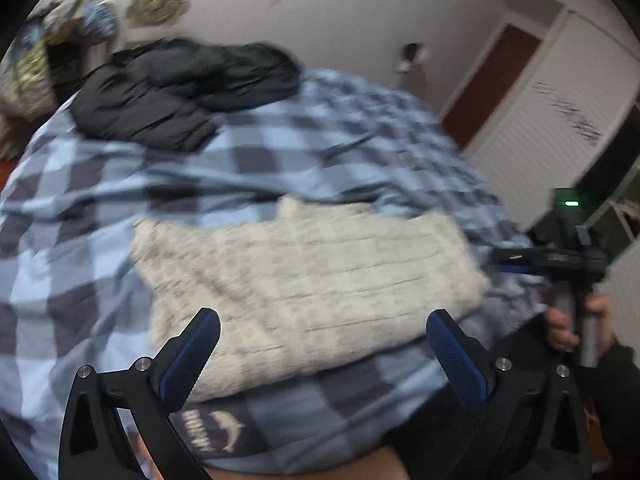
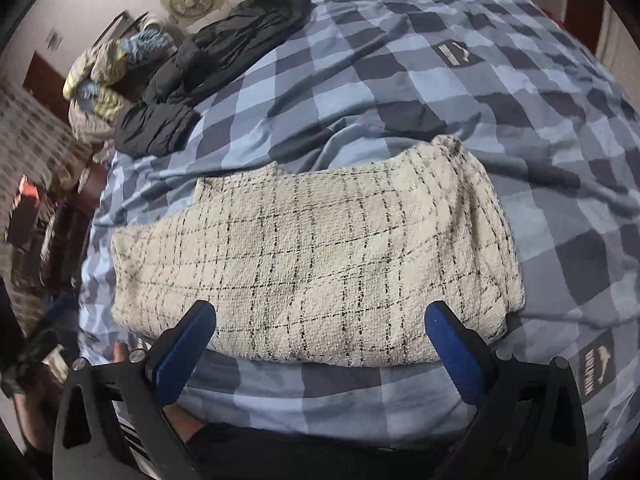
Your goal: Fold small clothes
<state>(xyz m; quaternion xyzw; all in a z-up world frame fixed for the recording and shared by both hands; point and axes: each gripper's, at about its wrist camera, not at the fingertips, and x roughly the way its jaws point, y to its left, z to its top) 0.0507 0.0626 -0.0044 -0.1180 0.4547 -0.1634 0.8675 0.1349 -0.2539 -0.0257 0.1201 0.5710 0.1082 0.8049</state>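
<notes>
A cream tweed garment with thin black grid lines (image 2: 312, 256) lies folded in a flat rectangle on the blue checked bedspread (image 2: 400, 92). It also shows, blurred, in the left wrist view (image 1: 308, 280). My right gripper (image 2: 320, 344) is open and empty, its blue pads just short of the garment's near edge. My left gripper (image 1: 324, 348) is open and empty, also at the garment's near edge. The right gripper and the hand that holds it show at the right of the left wrist view (image 1: 568, 260).
A black puffer jacket (image 2: 216, 68) lies at the far left of the bed, also in the left wrist view (image 1: 180, 88). A pile of clothes (image 2: 104, 80) and a small fan (image 2: 192, 0) stand beyond the bed's left edge. White wardrobe doors (image 1: 560, 104) are at the right.
</notes>
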